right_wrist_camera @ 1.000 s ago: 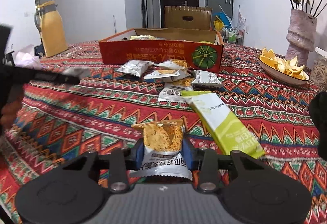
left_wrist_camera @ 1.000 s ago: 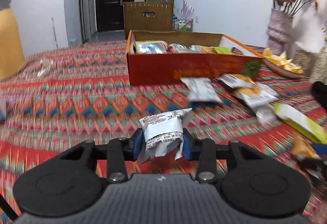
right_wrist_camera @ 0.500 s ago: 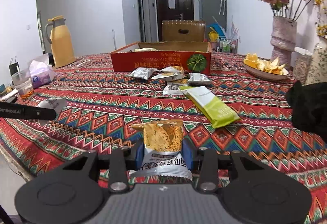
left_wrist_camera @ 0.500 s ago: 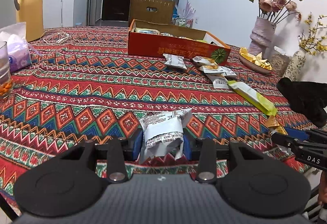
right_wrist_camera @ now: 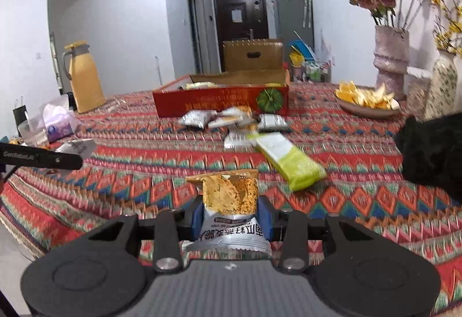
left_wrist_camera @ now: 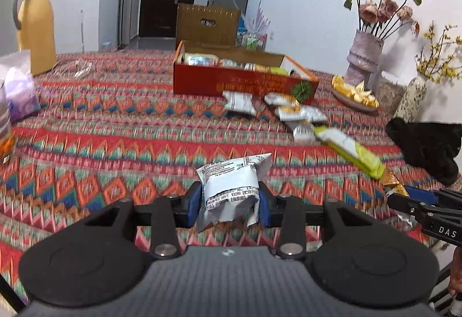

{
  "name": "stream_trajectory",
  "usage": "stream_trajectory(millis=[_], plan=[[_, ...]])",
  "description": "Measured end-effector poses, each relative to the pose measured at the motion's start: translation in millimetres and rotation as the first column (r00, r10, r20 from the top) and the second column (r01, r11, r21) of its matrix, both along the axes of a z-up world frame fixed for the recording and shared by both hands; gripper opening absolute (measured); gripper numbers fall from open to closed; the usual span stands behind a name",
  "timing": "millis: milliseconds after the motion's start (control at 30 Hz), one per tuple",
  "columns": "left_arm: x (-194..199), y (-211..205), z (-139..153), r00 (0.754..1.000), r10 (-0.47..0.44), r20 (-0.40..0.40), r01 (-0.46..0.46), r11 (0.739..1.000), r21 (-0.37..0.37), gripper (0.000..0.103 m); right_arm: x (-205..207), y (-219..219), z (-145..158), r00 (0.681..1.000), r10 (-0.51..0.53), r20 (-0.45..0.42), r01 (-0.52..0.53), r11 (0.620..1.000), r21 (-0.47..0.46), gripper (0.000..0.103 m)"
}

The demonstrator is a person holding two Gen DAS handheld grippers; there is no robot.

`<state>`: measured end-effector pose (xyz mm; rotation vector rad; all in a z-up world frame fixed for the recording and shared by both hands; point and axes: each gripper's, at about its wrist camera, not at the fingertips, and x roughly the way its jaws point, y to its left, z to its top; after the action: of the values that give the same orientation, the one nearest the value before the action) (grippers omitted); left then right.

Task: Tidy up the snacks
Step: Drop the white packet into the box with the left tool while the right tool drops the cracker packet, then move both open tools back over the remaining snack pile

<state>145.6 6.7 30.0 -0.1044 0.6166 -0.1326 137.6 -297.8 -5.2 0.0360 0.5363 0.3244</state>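
Presently the left gripper (left_wrist_camera: 230, 203) pinches a white snack packet (left_wrist_camera: 229, 191) well short of the red box (left_wrist_camera: 245, 80), while the right gripper (right_wrist_camera: 232, 220) clamps an orange-topped packet (right_wrist_camera: 229, 198) equally far back, so either limp wrapper could slip out before reaching it.

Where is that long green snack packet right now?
In the right wrist view the long green packet lies on the tablecloth, right of centre, just nearer than the loose packets before the red box.

- A box (right_wrist_camera: 221, 99) sits on the worktop (right_wrist_camera: 130, 187), packets (right_wrist_camera: 231, 120) scattered just before it.
- A bowl (right_wrist_camera: 366, 110) lies right of the box, a vase (right_wrist_camera: 391, 57) behind it.
- A jug (right_wrist_camera: 83, 77) stands far left.
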Motion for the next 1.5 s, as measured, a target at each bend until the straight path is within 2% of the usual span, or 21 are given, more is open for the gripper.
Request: stream_trajectory(millis=[233, 367, 467, 633, 800, 933, 1033, 1067, 1133, 1300, 1500], plan=[[61, -3, 33, 0.995, -0.025, 0.100, 0.026, 1.000, -0.005, 0.040, 55, 6, 35, 0.995, 0.033, 0.090, -0.030, 0.999, -0.035, 0.038], [104, -8, 52, 0.984, -0.037, 0.175, 0.033, 0.999, 0.025, 0.040, 96, 13, 56, 0.989, 0.051, 0.141, -0.041, 0.997, -0.072, 0.038], [141, -8, 63, 0.980, -0.038, 0.196, 0.037, 0.999, 0.013, 0.040, 132, 19, 70, 0.982, 0.059, 0.177, -0.041, 0.994, -0.105, 0.038], [213, -16, 70, 0.976, -0.071, 0.207, 0.067, 0.997, 0.025, 0.040, 207, 29, 86, 0.979, 0.083, 0.185, -0.062, 0.991, -0.117, 0.038], [299, -28, 65, 0.979, -0.114, 0.166, 0.114, 0.993, 0.010, 0.040, 305, 43, 83, 0.988, 0.111, 0.110, -0.100, 0.990, -0.104, 0.038], [379, -43, 49, 0.988, -0.132, 0.083, 0.135, 0.990, -0.035, 0.040, 387, 61, 55, 0.996, 0.089, 0.005, -0.087, 0.988, -0.124, 0.038], [429, -56, 29, 0.992, -0.129, 0.011, 0.129, 0.990, -0.058, 0.040, 433, 74, 31, 0.995, 0.061, -0.077, -0.071, 0.989, -0.133, 0.039], [443, -59, 23, 0.991, -0.132, -0.006, 0.131, 0.989, -0.066, 0.042, 441, 78, 24, 0.994, 0.051, -0.094, -0.064, 0.987, -0.148, 0.043], [464, -60, 11, 0.992, -0.118, -0.037, 0.115, 0.989, -0.091, 0.056, 453, 86, 13, 0.993, 0.043, -0.109, -0.061, 0.984, -0.168, 0.047], [468, -59, 3, 0.988, -0.148, -0.046, 0.145, 0.987, -0.070, 0.059, 449, 90, 5, 0.994, 0.040, -0.099, -0.058, 0.980, -0.188, 0.059], [444, -48, 29, 0.991, -0.132, -0.028, 0.131, 0.991, -0.028, 0.064, 424, 74, 33, 0.998, 0.038, -0.045, -0.045, 0.981, -0.187, 0.061]])
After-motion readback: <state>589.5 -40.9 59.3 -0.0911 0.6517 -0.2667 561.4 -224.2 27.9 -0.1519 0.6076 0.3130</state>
